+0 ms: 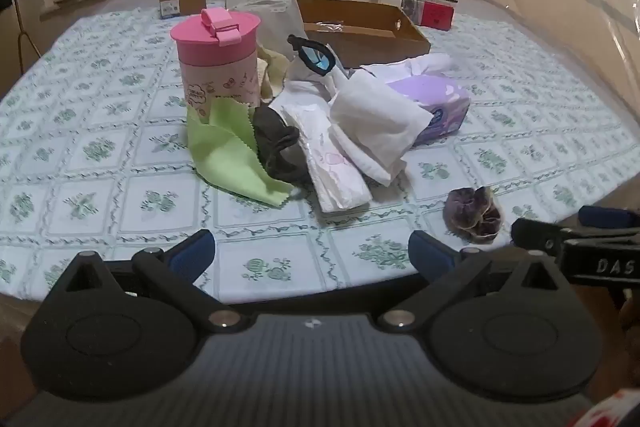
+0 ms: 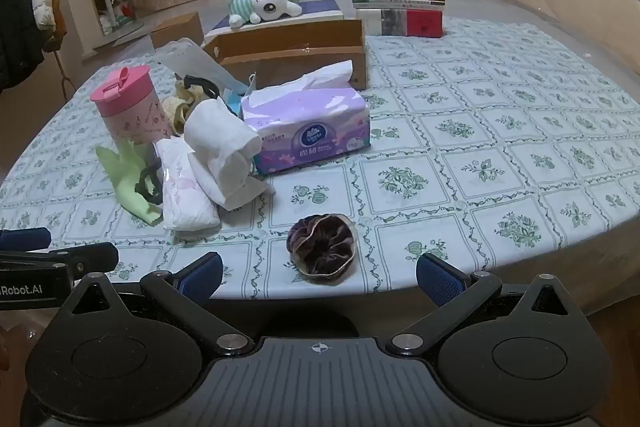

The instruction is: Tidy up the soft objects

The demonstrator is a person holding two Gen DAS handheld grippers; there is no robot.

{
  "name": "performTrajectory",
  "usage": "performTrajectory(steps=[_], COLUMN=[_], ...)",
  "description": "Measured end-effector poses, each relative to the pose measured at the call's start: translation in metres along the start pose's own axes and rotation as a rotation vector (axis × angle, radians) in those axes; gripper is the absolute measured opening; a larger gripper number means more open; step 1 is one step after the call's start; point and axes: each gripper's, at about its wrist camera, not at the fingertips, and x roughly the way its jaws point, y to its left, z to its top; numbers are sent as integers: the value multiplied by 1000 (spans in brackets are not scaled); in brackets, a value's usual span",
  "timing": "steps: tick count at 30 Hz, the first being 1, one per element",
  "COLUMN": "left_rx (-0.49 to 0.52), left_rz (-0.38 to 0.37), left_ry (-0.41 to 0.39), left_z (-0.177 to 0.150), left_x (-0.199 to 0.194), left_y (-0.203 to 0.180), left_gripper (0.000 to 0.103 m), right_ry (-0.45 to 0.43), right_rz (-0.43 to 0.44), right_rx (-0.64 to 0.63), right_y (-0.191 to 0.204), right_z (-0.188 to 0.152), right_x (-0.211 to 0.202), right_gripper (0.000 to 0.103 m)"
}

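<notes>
right wrist: "Vinda"-like tissue pack (image 2: 308, 129)

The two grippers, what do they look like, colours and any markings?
Both match: the left gripper and right gripper have matte black bodies with ribbed centres, rounded side lobes, silver pivot pins and blue textured finger pads. White lettering reads "Robot.AI" on the left gripper's side. No cables visible.

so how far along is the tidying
Barely started, by the look of it. The cardboard tray shows nothing soft inside. Both tools, left and right, are open and hold nothing. Left: the scrunchie, green cloth, white towel and the surrounding pile.
</notes>
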Motion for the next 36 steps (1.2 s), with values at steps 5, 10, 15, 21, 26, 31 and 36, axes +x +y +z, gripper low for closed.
performTrajectory(steps=[5, 10, 15, 21, 26, 31, 36], left_rx=[-24, -30, -37, -41, -41, -42, -43], left_rz=[-24, -22, -24, -25, -25, -27, -27], left_ry=[16, 3, 1, 3, 3, 5, 4], left_z=[2, -2, -2, -3, -3, -3, -3], left_x=[3, 2, 0, 0, 1, 2, 2], left_y=[0, 1, 4, 5, 5, 4, 4], left_gripper=[102, 99, 99, 99, 99, 99, 99], right_ry=[0, -3, -4, -4, -4, -4, -4], right_rz=[-1, -2, -4, -4, -5, -6, -7], right_rx=[-1, -2, -2, -3, -1, 0, 1], right_y=[0, 1, 1, 1, 1, 1, 1], right_z=[0, -1, -1, 0, 0, 0, -1], right_x=[0, 0, 0, 0, -1, -1, 0], right_gripper=[103, 103, 103, 103, 103, 103, 103])
